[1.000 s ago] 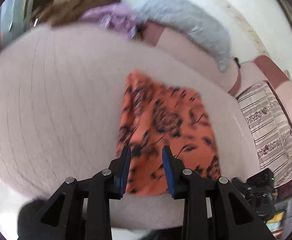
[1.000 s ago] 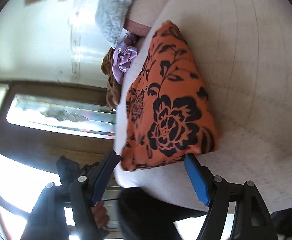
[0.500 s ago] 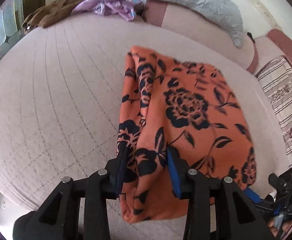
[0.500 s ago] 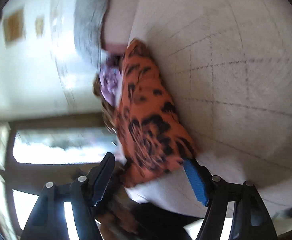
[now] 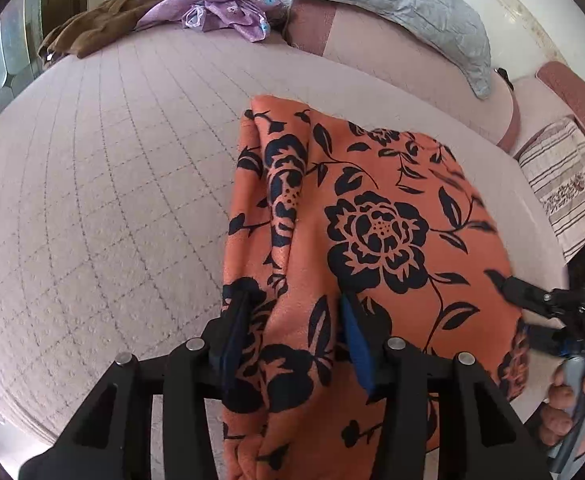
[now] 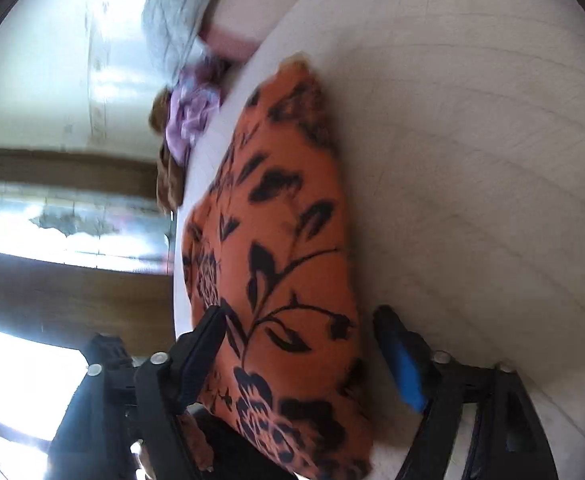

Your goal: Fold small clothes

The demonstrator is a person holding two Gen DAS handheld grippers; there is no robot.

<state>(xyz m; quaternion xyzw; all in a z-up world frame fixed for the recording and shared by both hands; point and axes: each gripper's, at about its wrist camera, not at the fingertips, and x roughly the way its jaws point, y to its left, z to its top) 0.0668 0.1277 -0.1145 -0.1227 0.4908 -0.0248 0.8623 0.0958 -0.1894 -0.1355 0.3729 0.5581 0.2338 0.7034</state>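
An orange garment with a black flower print [image 5: 372, 216] lies folded on the pale quilted bed [image 5: 104, 200], its near end hanging over the bed's front edge. My left gripper [image 5: 296, 320] is open, its jaws straddling a raised fold at the garment's near left edge. In the right wrist view the same garment [image 6: 276, 248] lies between the wide-open jaws of my right gripper [image 6: 300, 344] at its near right corner. The right gripper also shows in the left wrist view [image 5: 532, 296], at the garment's right edge.
A brown garment [image 5: 132, 12] and a purple one [image 5: 224, 12] lie piled at the bed's far side. A grey quilted pillow [image 5: 392, 4] leans on the pink headboard. A striped cushion [image 5: 568, 188] lies to the right. A window [image 6: 52, 216] stands beyond the bed.
Both grippers moved forward onto the garment's near edge. The left jaws now straddle a fold of cloth; the right jaws now enclose the garment's corner.
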